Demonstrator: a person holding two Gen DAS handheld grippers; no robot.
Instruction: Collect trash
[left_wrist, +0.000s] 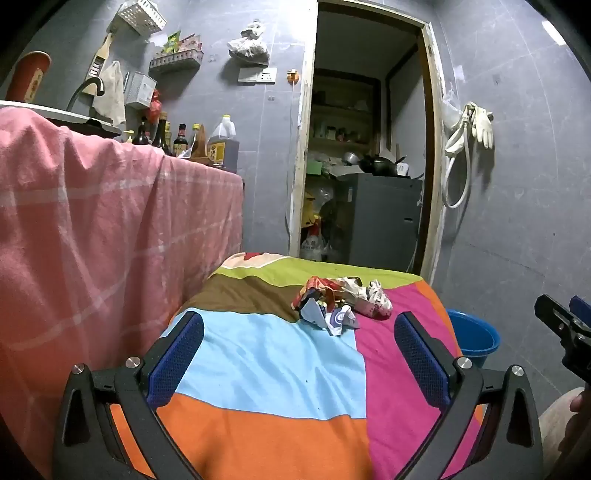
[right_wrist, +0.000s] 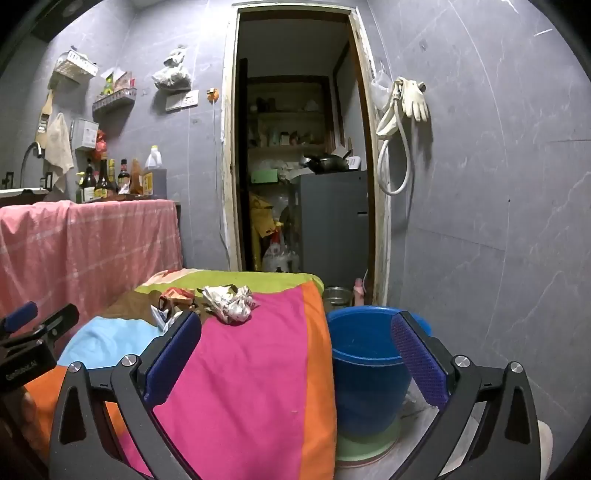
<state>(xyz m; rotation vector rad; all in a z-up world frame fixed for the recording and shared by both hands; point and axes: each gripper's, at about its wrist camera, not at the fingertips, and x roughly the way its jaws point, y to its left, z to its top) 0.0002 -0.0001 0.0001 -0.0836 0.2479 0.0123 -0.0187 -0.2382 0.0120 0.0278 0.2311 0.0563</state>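
Note:
A heap of crumpled wrappers and paper (left_wrist: 341, 301) lies at the far end of a table draped in a colour-block cloth (left_wrist: 273, 362). In the right wrist view the same trash (right_wrist: 229, 301) sits on the pink and brown patches. A blue bucket (right_wrist: 365, 365) stands on the floor just right of the table. My left gripper (left_wrist: 299, 325) is open, its blue pads well short of the heap, nothing between them. My right gripper (right_wrist: 295, 328) is open too, spanning the table's right edge and the bucket, and holds nothing.
A counter draped in pink cloth (left_wrist: 110, 229) stands to the left with several bottles (left_wrist: 177, 138) on top. An open doorway (left_wrist: 365, 166) behind the table leads to a cluttered store room. Gloves and a hose (right_wrist: 402, 110) hang on the right wall.

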